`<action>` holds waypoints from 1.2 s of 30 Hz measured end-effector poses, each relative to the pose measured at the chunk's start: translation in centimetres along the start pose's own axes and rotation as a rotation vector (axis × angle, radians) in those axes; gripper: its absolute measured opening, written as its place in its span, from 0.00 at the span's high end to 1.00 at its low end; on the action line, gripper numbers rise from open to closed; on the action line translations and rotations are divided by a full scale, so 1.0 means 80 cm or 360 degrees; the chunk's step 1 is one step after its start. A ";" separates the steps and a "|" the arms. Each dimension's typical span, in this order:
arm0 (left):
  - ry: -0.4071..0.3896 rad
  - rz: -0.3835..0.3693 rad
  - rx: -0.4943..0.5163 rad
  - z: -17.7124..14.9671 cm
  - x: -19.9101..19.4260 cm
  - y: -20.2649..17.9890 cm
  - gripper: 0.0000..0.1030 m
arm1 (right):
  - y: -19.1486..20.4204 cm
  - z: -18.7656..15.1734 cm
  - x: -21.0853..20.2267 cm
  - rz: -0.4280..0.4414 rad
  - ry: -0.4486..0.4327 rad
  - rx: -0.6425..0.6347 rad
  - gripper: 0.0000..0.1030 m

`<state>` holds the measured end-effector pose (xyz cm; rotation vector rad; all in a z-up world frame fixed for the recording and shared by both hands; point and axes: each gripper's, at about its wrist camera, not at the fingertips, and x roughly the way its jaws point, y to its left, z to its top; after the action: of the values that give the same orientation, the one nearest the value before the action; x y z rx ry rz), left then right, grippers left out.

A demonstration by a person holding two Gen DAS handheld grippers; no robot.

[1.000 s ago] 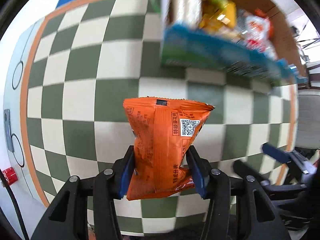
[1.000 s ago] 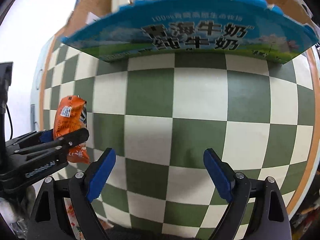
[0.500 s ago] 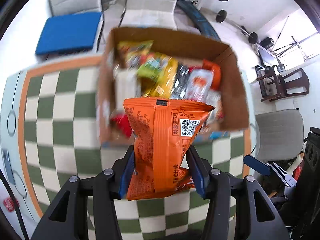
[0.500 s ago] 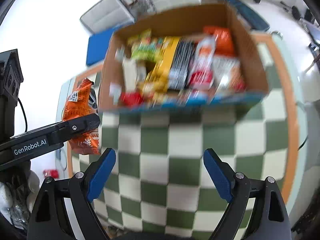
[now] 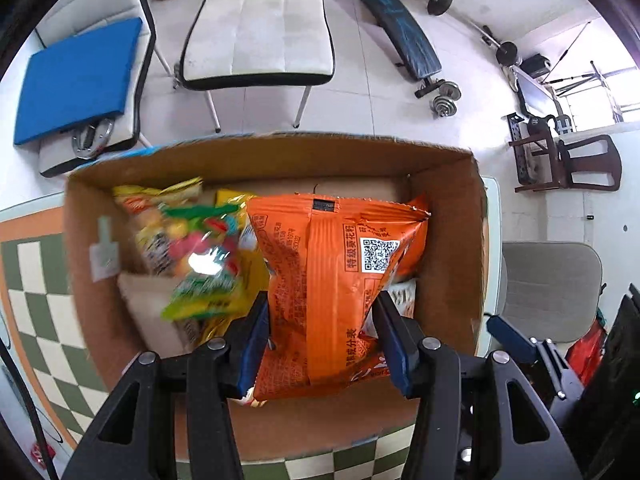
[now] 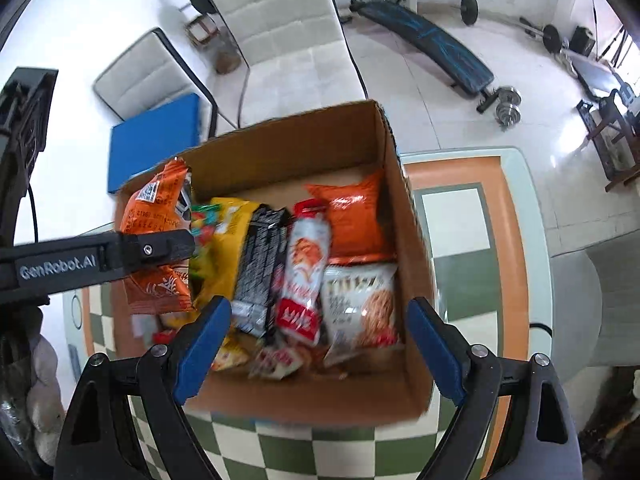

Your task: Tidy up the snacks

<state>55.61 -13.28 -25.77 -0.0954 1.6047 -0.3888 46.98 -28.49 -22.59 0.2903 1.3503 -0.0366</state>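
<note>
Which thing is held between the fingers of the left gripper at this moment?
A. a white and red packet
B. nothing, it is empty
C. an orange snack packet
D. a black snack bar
C: the left gripper is shut on the orange snack packet, with both blue pads pressing its sides, above the open cardboard box.

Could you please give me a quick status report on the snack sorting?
Left gripper shut on orange packet, above cardboard box. Right gripper open, empty. Box crowded with snacks, nothing blocking.
</note>
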 end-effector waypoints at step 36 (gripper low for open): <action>-0.0205 0.0174 -0.0055 -0.060 -0.025 0.018 0.12 | 0.011 -0.015 0.014 -0.0058 0.0078 -0.0131 0.11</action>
<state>51.30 -10.45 -24.16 -0.0577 1.4824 -0.2652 46.23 -27.23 -23.78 0.1985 1.4022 -0.0046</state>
